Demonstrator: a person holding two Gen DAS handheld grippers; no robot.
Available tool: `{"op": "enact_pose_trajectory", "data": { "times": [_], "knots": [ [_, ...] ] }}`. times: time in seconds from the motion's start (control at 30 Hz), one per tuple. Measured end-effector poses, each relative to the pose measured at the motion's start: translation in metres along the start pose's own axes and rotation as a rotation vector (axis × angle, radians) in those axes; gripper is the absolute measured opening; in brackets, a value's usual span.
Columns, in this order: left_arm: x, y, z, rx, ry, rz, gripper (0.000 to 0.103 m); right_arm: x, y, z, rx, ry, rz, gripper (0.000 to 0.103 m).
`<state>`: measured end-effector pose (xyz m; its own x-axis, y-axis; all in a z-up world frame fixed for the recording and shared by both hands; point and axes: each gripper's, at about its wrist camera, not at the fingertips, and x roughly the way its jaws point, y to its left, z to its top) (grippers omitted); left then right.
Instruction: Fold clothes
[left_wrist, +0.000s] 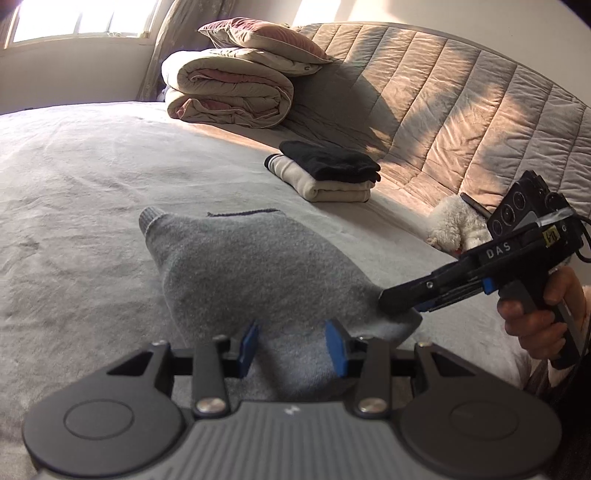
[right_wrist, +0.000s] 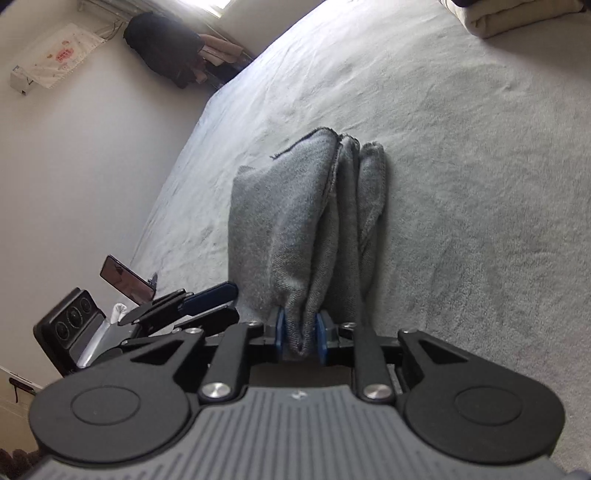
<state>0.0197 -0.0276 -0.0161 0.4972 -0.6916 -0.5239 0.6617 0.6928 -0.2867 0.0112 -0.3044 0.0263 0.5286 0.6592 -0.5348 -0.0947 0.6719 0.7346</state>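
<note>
Left gripper (left_wrist: 291, 347) at the near edge of the bed (left_wrist: 92, 192), levelled forward, blue pads spread wide to either side of the grey sweater (left_wrist: 258, 266), gripping nothing; whether the pads touch the knit cannot be told. Same gripper seen side-on in the right wrist view (right_wrist: 218, 304), fingers parted, just beside the sweater's left flank.

Right gripper (right_wrist: 300, 338) narrowed onto a gathered fold at the sweater's (right_wrist: 295, 221) near end, cloth pinched between both pads. In the left wrist view, right gripper (left_wrist: 400, 301) angled down and leftward from the right side, tip pressed onto the sweater's near right corner. Hand (left_wrist: 535, 314) wrapped around the pistol grip, fingers curled about the handle.

Sweater folded lengthwise into several layers, lying on the bed near its front edge, ribbed cuff (left_wrist: 149, 218) pointing away toward the left.

Farther along, near the quilted headboard (left_wrist: 461, 99): folded stack (left_wrist: 325, 173) of cream garment under black garment. White plush toy (left_wrist: 458, 225) at the headboard's foot, right side. At the far corner, rolled quilt (left_wrist: 229, 92) with pillow (left_wrist: 262, 38) on top. Window (left_wrist: 81, 18) beyond, sunlit.
</note>
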Motion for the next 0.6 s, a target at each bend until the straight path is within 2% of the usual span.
{"op": "enact_pose_trajectory", "data": {
  "times": [0.03, 0.3, 0.4, 0.43, 0.5, 0.6],
  "knots": [
    [0.000, 0.003, 0.002, -0.008, -0.009, 0.004, 0.041, -0.002, 0.000, 0.003, 0.006, -0.024, 0.013, 0.043],
    [0.007, 0.020, 0.015, -0.054, -0.120, 0.094, 0.040, 0.022, -0.019, 0.035, 0.142, -0.131, 0.056, 0.043],
    [0.011, 0.026, 0.018, -0.070, -0.160, 0.120, 0.040, 0.035, -0.023, 0.041, 0.172, -0.190, 0.047, 0.043],
    [0.012, 0.027, 0.019, -0.068, -0.172, 0.130, 0.040, 0.037, -0.021, 0.040, 0.163, -0.212, 0.040, 0.038],
    [0.015, 0.028, 0.020, -0.064, -0.196, 0.150, 0.040, 0.038, -0.013, 0.037, 0.129, -0.254, 0.026, 0.020],
    [0.018, 0.031, 0.024, -0.080, -0.213, 0.146, 0.038, 0.032, 0.001, 0.033, 0.056, -0.317, 0.030, 0.018]
  ]
}}
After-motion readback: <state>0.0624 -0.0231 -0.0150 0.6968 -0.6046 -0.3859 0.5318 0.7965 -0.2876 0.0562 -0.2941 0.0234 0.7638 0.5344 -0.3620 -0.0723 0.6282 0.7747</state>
